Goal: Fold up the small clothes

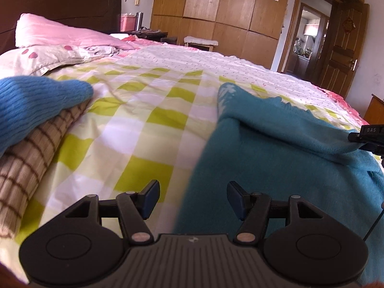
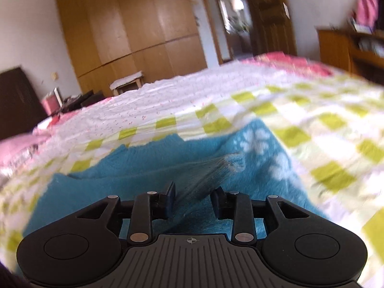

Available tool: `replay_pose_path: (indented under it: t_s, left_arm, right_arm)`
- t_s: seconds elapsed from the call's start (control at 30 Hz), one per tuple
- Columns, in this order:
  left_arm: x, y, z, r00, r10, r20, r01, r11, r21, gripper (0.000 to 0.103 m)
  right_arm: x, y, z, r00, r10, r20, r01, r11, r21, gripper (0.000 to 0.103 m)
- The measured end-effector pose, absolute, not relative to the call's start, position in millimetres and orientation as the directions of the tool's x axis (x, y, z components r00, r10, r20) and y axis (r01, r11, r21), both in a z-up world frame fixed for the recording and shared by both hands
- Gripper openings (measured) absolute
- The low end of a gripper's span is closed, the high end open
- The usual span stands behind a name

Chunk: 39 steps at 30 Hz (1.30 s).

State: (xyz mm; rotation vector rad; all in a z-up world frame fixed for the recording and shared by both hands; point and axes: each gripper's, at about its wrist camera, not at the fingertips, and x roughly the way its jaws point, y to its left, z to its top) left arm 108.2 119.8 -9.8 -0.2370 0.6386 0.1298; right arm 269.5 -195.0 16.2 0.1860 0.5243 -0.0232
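Teal fleece garment spread on green-checked bedsheet.
Left gripper released, empty; right gripper released, a fold loose between its pads.

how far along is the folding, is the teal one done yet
Looks done: a blue knit lies on a brown checked garment at the side, seemingly a finished stack. In hand: the teal garment is spread on the checked bedspread with one part turned over; a ribbed fold lies between the right gripper fingers, which don't press it. The left gripper is open at its edge. Left: finishing the teal fold.
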Motion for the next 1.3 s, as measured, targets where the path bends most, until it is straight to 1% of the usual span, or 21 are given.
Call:
replay_pose_path:
  t_s: [0.03, 0.07, 0.1, 0.13, 0.2, 0.23, 0.37, 0.47, 0.5, 0.53, 0.57, 0.6, 0.77, 0.87, 1.07, 1.2, 1.3]
  left_arm:
    - [106, 120, -12, 0.788, 0.046, -0.613, -0.196, 0.964, -0.18, 0.067]
    - [103, 120, -14, 0.78, 0.045, -0.624, -0.199, 0.963, -0.18, 0.067]
    - [100, 120, -15, 0.773, 0.042, -0.633, -0.199, 0.963, -0.179, 0.067]
    - [98, 120, -16, 0.766, 0.038, -0.642, -0.196, 0.965, -0.176, 0.067]
    - [92, 117, -16, 0.761, 0.039, -0.647, -0.184, 0.97, -0.158, 0.067]
    - [89, 116, -17, 0.76, 0.04, -0.648, -0.178, 0.973, -0.149, 0.067]
    - [82, 111, -16, 0.758, 0.033, -0.651, -0.162, 0.977, -0.14, 0.067]
    - [76, 110, -15, 0.759, 0.023, -0.651, -0.152, 0.978, -0.142, 0.067]
    - [74, 110, -15, 0.758, 0.022, -0.652, -0.151, 0.978, -0.142, 0.067]
    - [73, 109, -15, 0.757, 0.022, -0.653, -0.149, 0.979, -0.14, 0.067]
    - [71, 109, -15, 0.757, 0.022, -0.653, -0.146, 0.98, -0.136, 0.067]
    - [70, 108, -14, 0.756, 0.021, -0.654, -0.142, 0.981, -0.132, 0.067]
    - [62, 106, -14, 0.752, 0.018, -0.658, -0.134, 0.983, -0.127, 0.067]
    - [59, 104, -12, 0.75, 0.011, -0.661, -0.123, 0.985, -0.123, 0.067]
    - [48, 100, -13, 0.742, -0.002, -0.67, -0.106, 0.987, -0.121, 0.067]
    - [38, 99, -14, 0.741, -0.011, -0.672, -0.092, 0.989, -0.118, 0.067]
    - [29, 99, -15, 0.739, -0.022, -0.673, -0.086, 0.988, -0.127, 0.067]
  right_arm:
    - [272, -189, 13, 0.858, -0.005, -0.513, 0.065, 0.993, 0.098, 0.032]
    - [279, -186, 9, 0.837, -0.03, -0.547, 0.067, 0.997, 0.048, 0.032]
    - [283, -186, 5, 0.812, -0.042, -0.582, 0.077, 0.996, 0.035, 0.032]
    - [283, -188, 4, 0.801, -0.041, -0.597, 0.088, 0.995, 0.05, 0.032]
    - [274, -193, 9, 0.812, -0.023, -0.583, 0.1, 0.99, 0.1, 0.032]
    - [270, -194, 10, 0.817, -0.018, -0.576, 0.093, 0.991, 0.101, 0.032]
    - [264, -193, 6, 0.786, -0.022, -0.617, 0.055, 0.998, 0.034, 0.032]
    - [251, -196, 16, 0.802, -0.008, -0.598, 0.055, 0.997, 0.061, 0.033]
    - [248, -197, 18, 0.811, -0.007, -0.586, 0.05, 0.997, 0.057, 0.035]
    - [249, -196, 17, 0.815, -0.021, -0.579, 0.041, 0.999, 0.021, 0.04]
    - [253, -196, 14, 0.805, -0.047, -0.591, 0.047, 0.999, -0.016, 0.04]
    - [258, -199, 12, 0.794, -0.062, -0.605, 0.06, 0.998, -0.024, 0.04]
    - [251, -208, 20, 0.818, -0.06, -0.571, 0.091, 0.995, 0.027, 0.041]
    - [251, -215, 16, 0.791, -0.091, -0.605, 0.109, 0.994, -0.008, 0.041]
    - [220, -233, 17, 0.789, -0.096, -0.607, 0.1, 0.995, -0.027, 0.041]
    - [188, -246, 24, 0.792, -0.063, -0.608, 0.089, 0.996, 0.014, 0.041]
    - [161, -253, 25, 0.777, -0.025, -0.629, 0.06, 0.998, 0.034, 0.041]
